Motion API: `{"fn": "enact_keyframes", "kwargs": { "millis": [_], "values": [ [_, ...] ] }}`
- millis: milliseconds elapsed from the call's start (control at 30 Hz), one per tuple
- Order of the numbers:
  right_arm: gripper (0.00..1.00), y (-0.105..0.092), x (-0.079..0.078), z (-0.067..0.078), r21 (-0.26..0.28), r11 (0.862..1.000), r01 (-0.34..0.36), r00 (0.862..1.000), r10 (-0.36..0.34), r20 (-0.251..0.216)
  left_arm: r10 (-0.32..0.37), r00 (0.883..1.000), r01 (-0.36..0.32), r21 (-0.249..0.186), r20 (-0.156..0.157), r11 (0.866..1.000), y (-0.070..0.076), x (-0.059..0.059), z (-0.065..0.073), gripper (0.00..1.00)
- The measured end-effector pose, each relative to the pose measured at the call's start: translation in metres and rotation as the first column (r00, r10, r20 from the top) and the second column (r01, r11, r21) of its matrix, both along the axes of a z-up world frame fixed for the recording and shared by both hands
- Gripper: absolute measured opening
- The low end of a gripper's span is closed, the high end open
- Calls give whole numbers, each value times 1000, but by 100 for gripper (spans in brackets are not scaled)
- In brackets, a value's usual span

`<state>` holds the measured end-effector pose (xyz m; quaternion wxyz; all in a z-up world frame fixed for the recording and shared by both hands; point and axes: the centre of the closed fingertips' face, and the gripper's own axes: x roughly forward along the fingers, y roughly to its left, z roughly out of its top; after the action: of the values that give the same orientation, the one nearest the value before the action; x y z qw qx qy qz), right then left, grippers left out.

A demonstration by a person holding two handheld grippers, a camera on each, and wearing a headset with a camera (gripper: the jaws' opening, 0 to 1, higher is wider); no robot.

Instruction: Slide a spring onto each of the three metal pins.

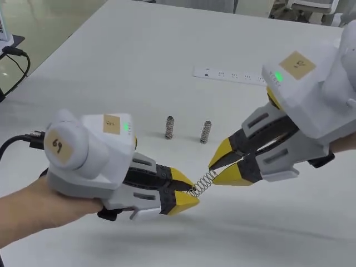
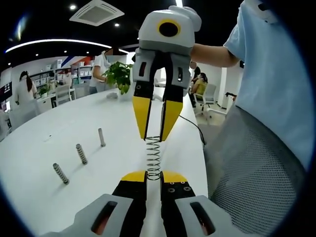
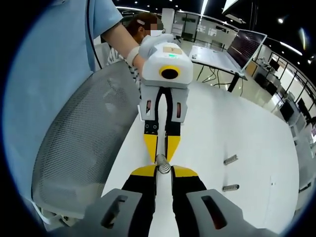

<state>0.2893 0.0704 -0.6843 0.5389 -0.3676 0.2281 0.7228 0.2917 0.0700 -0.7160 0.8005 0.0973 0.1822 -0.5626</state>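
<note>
Open-plan office or lab space is indicated: a long white table (image 1: 167, 44) is seen with a power strip (image 1: 228, 74) laid near its far edge, a mesh office chair (image 3: 84, 143) beside one long edge and a potted plant (image 2: 118, 75) at one end. A ceiling air-conditioning cassette (image 2: 97, 12), recessed spotlights (image 2: 73, 7) and a curved light strip (image 2: 59, 43) are seen overhead. Seated people (image 2: 200, 84), shelving (image 2: 42, 79), further desks (image 3: 212, 55) and a large dark screen (image 3: 247, 47) are seen beyond.
</note>
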Motion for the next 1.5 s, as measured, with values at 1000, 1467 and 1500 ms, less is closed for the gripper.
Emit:
{"fn": "enact_keyframes", "kwargs": {
  "millis": [1000, 1467, 1500],
  "values": [
    [12, 4, -5, -8, -37, 999, 10, 999, -12, -47, 26, 999, -25, -48, 30, 999, -7, 5, 12, 2],
    [10, 4, -7, -9, -45, 999, 3, 999, -6, -54, 23, 999, -21, -54, 35, 998, -9, 4, 13, 2],
    [9, 4, -7, -9, -45, 999, 1, 999, -3, -50, 23, 999, -21, -54, 33, 998, -9, 4, 13, 2]
  ]
}}
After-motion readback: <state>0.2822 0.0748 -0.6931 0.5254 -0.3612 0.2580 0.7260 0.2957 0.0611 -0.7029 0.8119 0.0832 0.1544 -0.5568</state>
